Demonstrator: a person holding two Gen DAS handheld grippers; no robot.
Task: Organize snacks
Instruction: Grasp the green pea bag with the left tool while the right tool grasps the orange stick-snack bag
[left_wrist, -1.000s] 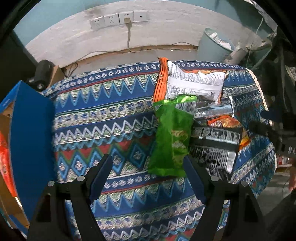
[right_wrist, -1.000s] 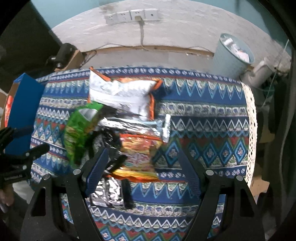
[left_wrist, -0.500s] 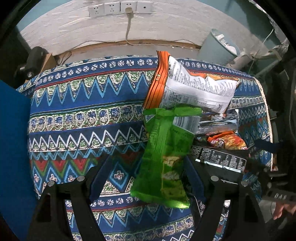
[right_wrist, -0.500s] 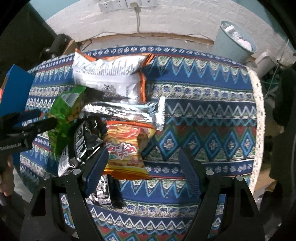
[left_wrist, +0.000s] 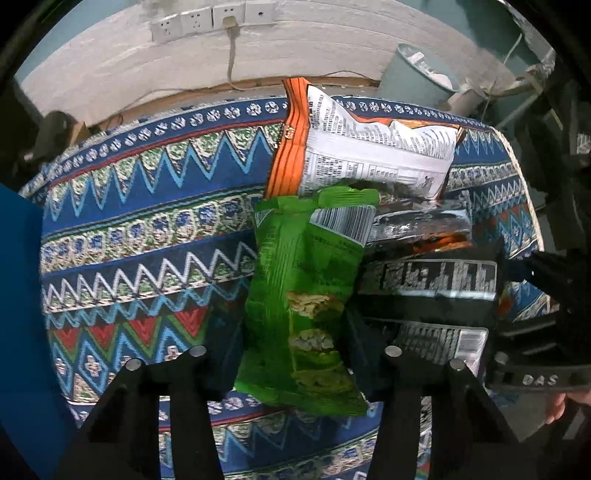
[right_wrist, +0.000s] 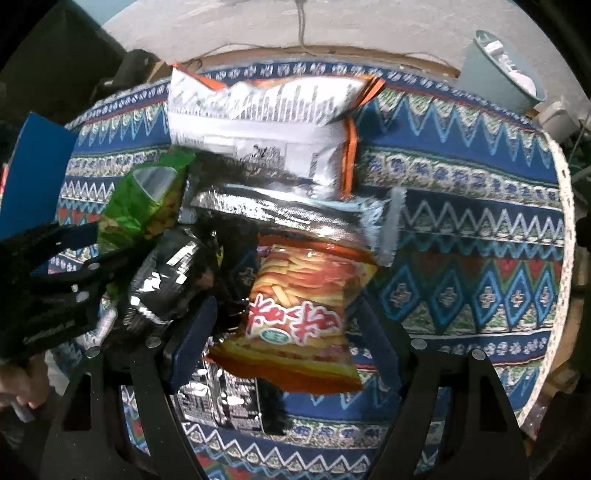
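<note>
My left fingers (left_wrist: 291, 354) have just been closing around the lower half of the green snack bag (left_wrist: 303, 295); the bag lies lengthwise between them and both pads look pressed to its edges. My right fingers (right_wrist: 284, 332) stand apart, wider than the orange-red snack bag (right_wrist: 299, 306) lying between them, its lower half in the gap with neither pad on it. Just left of that bag lies a black packet (right_wrist: 166, 273). Beyond it a silver packet (right_wrist: 295, 218) lies crosswise, and farther still a white and orange bag (right_wrist: 258, 125), all on the patterned cloth of the table (right_wrist: 461, 221). At the left edge stands a blue box (right_wrist: 33, 181).
</note>
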